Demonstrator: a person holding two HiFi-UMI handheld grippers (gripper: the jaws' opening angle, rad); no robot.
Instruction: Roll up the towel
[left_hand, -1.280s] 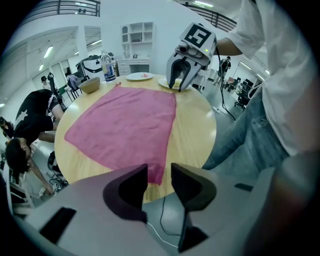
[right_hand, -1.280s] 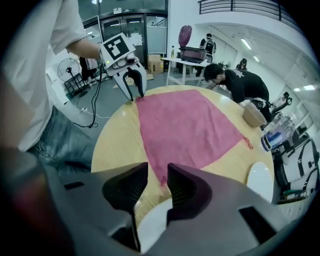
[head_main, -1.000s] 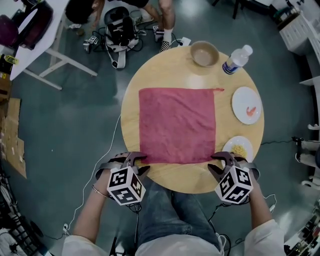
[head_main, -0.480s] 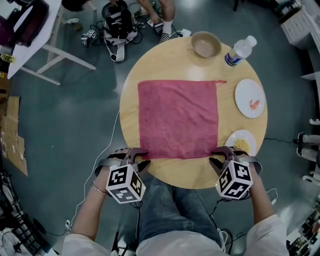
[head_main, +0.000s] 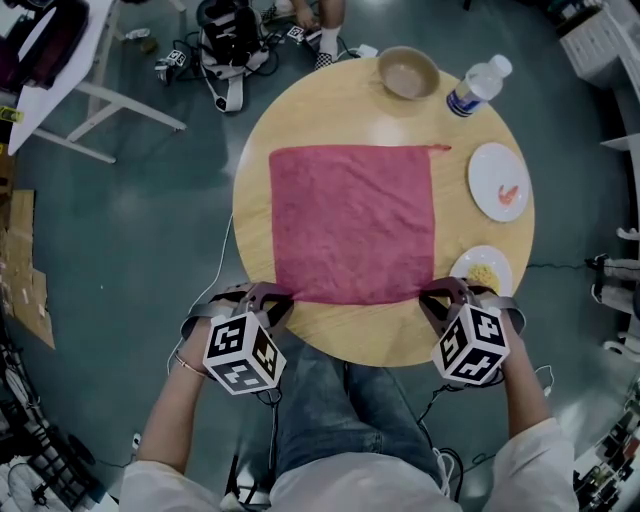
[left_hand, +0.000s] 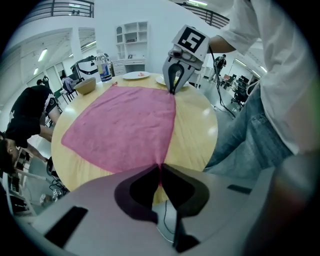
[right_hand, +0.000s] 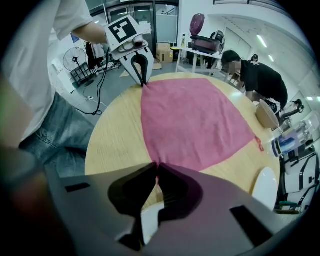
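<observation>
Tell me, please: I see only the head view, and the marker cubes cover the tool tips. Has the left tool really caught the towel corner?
Observer: Yes. In the left gripper view, the left tool has its jaws together on the near left corner of the towel.
Operator: And the right one?
Observer: The right tool is pinched on the near right corner in the same way.
Operator: Is anybody close by?
Observer: A person in a black shirt bends over on the far side, next to the bowl.
</observation>
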